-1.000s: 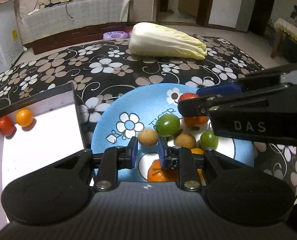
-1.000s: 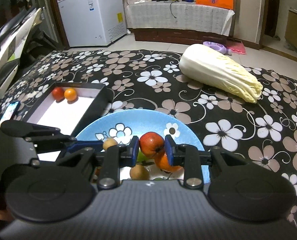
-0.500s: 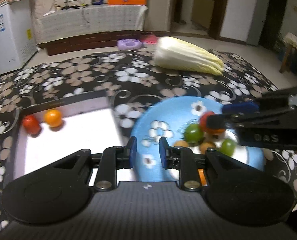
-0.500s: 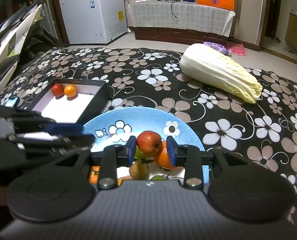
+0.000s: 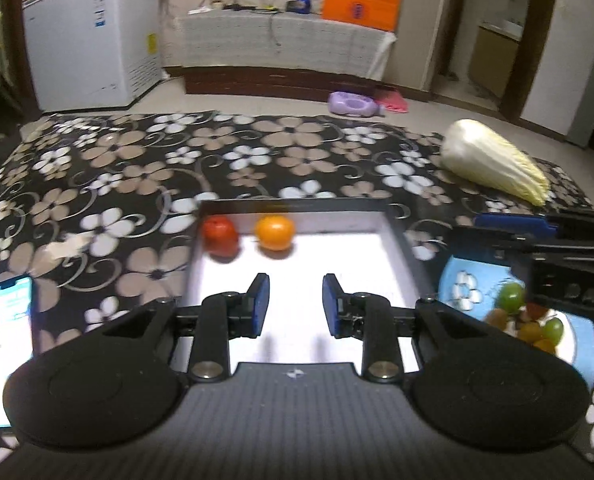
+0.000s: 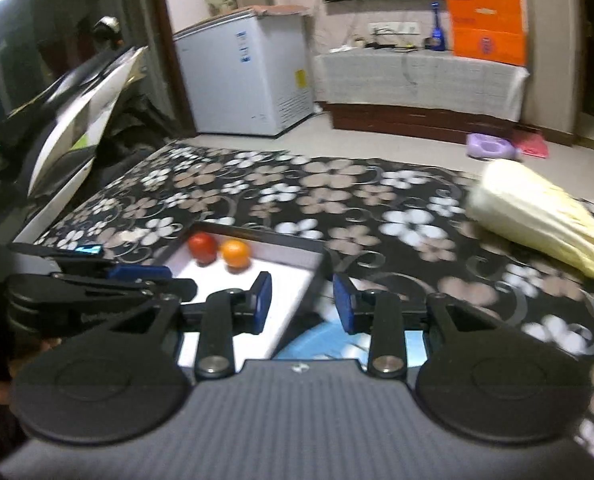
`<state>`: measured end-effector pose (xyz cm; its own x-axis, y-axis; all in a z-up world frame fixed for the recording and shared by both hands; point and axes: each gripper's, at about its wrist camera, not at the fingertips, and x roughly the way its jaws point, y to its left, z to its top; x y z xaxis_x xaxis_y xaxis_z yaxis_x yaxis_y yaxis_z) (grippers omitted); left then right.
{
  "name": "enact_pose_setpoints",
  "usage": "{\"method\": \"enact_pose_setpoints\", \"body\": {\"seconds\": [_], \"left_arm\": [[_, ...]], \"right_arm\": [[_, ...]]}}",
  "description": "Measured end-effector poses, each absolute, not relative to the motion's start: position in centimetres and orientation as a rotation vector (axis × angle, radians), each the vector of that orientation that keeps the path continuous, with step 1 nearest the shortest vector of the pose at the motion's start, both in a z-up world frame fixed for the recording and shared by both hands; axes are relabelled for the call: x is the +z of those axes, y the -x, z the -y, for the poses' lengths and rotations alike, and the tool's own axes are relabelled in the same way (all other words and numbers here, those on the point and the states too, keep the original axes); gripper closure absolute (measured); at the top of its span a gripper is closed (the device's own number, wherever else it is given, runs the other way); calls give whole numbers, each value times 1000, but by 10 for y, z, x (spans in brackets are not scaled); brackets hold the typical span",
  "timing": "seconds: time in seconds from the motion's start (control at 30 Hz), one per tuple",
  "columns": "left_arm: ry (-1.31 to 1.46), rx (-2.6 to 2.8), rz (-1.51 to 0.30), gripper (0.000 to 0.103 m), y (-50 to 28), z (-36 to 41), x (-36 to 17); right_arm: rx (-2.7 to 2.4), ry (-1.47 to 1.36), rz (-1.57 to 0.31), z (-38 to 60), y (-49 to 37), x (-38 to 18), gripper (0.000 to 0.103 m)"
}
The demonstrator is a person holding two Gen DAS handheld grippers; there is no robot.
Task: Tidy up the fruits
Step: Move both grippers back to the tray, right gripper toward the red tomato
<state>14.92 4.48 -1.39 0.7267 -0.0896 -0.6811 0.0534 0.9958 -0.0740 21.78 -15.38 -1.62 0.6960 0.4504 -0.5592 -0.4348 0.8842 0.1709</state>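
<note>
Red fruit [image 5: 218, 233] left of orange fruit [image 5: 274, 232]

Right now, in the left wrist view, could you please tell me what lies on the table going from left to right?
Lit smartphone → round red fruit → round orange fruit, both inside the black-rimmed white tray → pale napa cabbage.

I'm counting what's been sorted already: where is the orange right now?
In the left wrist view the orange sits in the box, at its far wall, right of the red fruit.
</note>
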Motion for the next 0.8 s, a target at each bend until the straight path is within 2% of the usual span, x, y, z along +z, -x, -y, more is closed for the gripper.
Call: {"method": "enact_pose_setpoints", "body": {"seconds": [0.37, 0.63, 0.8], "left_arm": [[83, -35, -770, 69, -154, -86, -15], [110, -54, -759, 69, -159, -92, -13], [141, -27, -769, 69, -165, -102, -15]], "right_arm": [[574, 75, -738, 61, -270, -45, 67], [537, 121, -840, 30, -306, -70, 65], [565, 106, -842, 22, -312, -74, 65]]}}
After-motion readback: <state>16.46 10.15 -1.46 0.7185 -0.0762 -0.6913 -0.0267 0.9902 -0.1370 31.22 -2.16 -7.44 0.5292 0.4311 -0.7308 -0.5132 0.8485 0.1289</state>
